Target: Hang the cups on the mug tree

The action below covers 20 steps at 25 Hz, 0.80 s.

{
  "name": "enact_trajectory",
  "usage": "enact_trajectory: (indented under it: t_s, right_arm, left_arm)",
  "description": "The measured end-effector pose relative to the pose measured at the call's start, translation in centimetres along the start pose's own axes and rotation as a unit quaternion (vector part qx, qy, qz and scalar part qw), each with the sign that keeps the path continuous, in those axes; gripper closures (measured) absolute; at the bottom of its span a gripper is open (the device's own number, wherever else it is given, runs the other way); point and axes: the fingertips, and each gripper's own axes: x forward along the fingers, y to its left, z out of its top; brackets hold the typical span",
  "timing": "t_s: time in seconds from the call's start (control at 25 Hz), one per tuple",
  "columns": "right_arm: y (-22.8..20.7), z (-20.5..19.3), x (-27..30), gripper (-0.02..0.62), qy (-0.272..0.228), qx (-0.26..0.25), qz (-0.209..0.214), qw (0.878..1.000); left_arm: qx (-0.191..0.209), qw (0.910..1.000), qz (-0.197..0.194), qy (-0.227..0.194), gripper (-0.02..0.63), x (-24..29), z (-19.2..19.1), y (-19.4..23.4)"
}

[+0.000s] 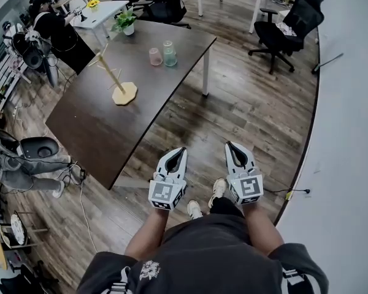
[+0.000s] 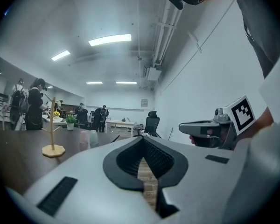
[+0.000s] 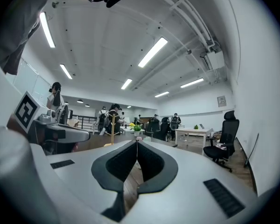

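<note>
Left gripper (image 1: 182,150) and right gripper (image 1: 229,144) both clenched, empty, off the table (image 1: 92,133). Wooden mug tree (image 1: 115,81) stands mid-table; pink cup (image 1: 155,56) and clear cup (image 1: 169,52) sit toward its far right corner

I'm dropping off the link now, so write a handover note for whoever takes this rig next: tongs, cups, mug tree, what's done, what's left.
Left tongs: shut, empty, held level over the floor, short of the table.
Right tongs: shut, empty, level, alongside.
Mug tree: upright on the dark table, pegs bare.
Pink cup and greenish cup: side by side near the far edge, beyond the tree.
Done: nothing hung.
Left: hang both cups.
</note>
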Motion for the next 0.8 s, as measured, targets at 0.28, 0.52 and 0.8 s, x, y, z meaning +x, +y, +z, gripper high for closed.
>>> enact_trajectory:
  t_s: [0.28,0.52,0.8]
  right_arm:
    - [-3.2,-0.4,4.5,0.571,-0.012,0.032,0.048,0.998]
    - [-5.3,-0.1,9.2,0.571,-0.019,0.035,0.094,0.995]
    - [-8.1,-1.5,12.5,0.571,-0.018,0.028,0.135,0.990]
  left_arm:
    - [0.000,0.9994,0.034,0.005,0.598,4.9,0.0,1.4]
    - [-0.001,0.9979,0.065,-0.004,0.598,9.7,1.4,3.8]
    - [0.005,0.9940,0.109,-0.009,0.598,13.7,1.6,4.9]
